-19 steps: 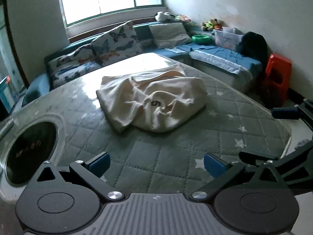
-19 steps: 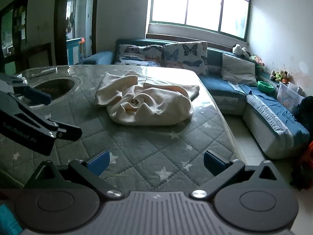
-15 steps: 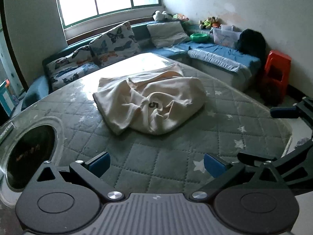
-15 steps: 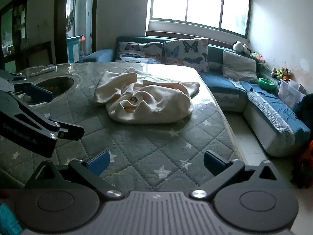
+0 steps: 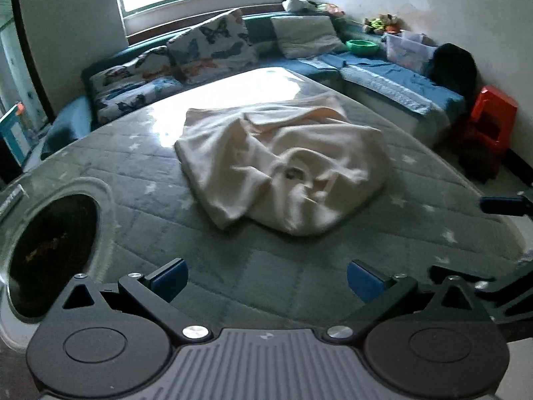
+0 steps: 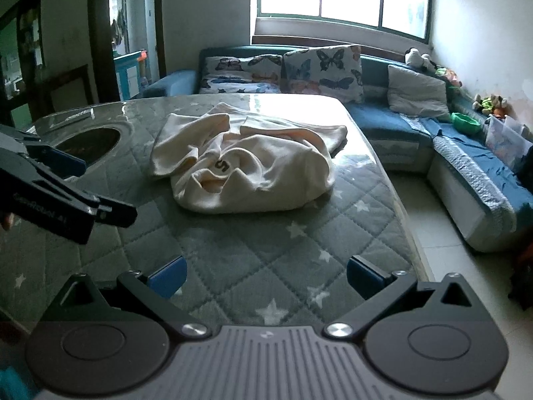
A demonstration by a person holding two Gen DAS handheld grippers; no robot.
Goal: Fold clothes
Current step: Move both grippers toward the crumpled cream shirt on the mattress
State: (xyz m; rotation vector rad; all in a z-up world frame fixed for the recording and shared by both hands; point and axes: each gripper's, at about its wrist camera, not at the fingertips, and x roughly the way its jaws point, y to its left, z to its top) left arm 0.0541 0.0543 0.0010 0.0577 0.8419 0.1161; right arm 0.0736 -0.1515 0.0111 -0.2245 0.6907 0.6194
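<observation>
A crumpled cream shirt with a dark number print lies in a heap in the middle of the grey quilted star-pattern table cover. It also shows in the right wrist view. My left gripper is open and empty, short of the shirt's near edge. My right gripper is open and empty, also short of the shirt. The left gripper also shows at the left of the right wrist view. The right gripper's fingers show at the right edge of the left wrist view.
A round dark opening sits in the table at the left. A blue corner sofa with butterfly cushions runs behind and to the right. A red stool stands by the wall. The table's right edge drops to a tiled floor.
Both grippers have moved forward toward the shirt, which now looks larger in both views. The shirt itself has not moved. Both grippers stay open.
</observation>
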